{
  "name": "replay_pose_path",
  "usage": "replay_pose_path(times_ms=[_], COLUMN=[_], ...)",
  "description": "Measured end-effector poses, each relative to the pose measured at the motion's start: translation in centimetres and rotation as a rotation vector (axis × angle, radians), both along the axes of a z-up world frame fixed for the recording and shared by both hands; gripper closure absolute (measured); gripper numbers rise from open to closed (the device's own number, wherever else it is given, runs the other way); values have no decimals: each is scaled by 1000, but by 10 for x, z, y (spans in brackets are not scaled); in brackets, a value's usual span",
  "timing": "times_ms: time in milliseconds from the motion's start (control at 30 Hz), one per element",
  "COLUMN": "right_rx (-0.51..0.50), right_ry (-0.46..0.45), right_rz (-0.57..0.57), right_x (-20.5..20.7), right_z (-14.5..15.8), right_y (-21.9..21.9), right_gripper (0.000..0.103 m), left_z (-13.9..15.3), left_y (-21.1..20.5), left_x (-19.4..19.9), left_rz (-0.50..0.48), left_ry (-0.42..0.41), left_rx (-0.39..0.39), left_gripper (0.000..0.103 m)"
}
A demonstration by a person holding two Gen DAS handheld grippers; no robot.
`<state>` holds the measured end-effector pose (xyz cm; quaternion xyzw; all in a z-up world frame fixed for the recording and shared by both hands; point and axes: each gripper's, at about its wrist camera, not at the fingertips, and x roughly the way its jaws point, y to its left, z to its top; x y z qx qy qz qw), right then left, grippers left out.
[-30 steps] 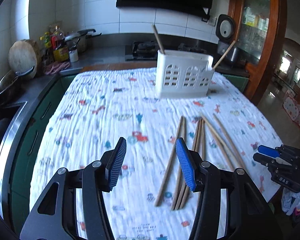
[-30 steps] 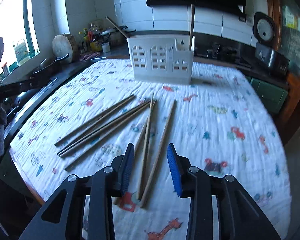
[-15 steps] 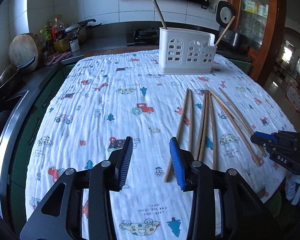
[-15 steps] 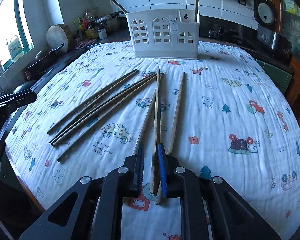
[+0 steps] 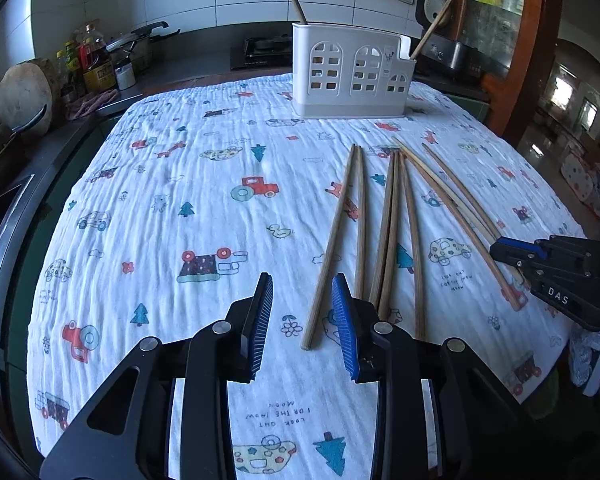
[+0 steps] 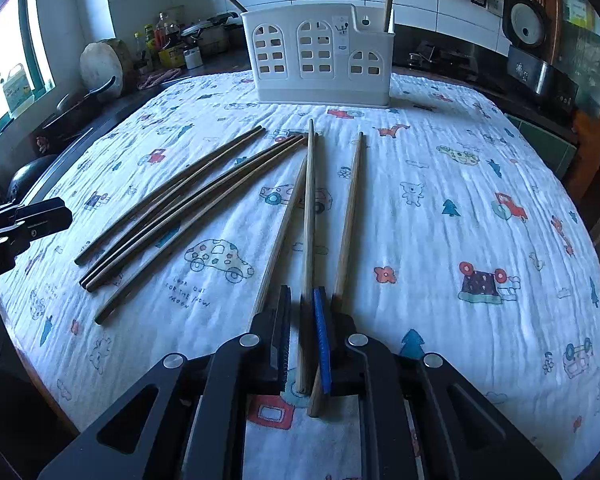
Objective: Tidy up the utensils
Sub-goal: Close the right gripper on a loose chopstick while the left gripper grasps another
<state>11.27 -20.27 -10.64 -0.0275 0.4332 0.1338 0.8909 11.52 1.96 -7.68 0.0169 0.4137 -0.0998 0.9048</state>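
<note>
The right gripper (image 6: 302,334), open a second ago, now has its jaws clenched on one light wooden chopstick (image 6: 309,216) on the cloth-covered table (image 6: 480,200) (left gripper (image 5: 302,320) released), ready for the white slotted plastic holder (image 6: 320,64).

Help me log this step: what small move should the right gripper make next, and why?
Probably lift. The right gripper looks shut on one light chopstick, which still runs along the tablecloth between two others, so raising it straight up should free it before carrying it to the white holder.
</note>
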Motion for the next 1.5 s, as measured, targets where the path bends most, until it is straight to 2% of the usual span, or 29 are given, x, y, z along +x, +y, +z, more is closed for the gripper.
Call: replay_pose_path(times_ms=[100,567,667,833,1000,1133,1500], right_rx=[-2,5,6,7,6,11,14], right_ry=[0,-1,-1,-1,-3,-7,-82], right_rz=[-4,-2,-2,-4,-3,-6,-2], right_x=[1,0,0,-1,-1,-1,-7], right_z=[0,-1,-1,-1,-1,-1,25], right_y=[-1,-2,-2,-2,-1,-2,-6], right_gripper=[96,96,96,96,96,96,96], left_z=[-5,-30,-32,-32,-32,-31,-4], left_y=[-4,-18,-19,-20,-27,-32,-24], left_x=[5,34,36,41,41,40,29], left_rz=[-16,-46,-50,-56,-71,-75,-68], left_ry=[20,97,100,103,97,99,54], left_rx=[-5,33,35,36,82,106,63], left_gripper=[76,77,81,86,88,94,98])
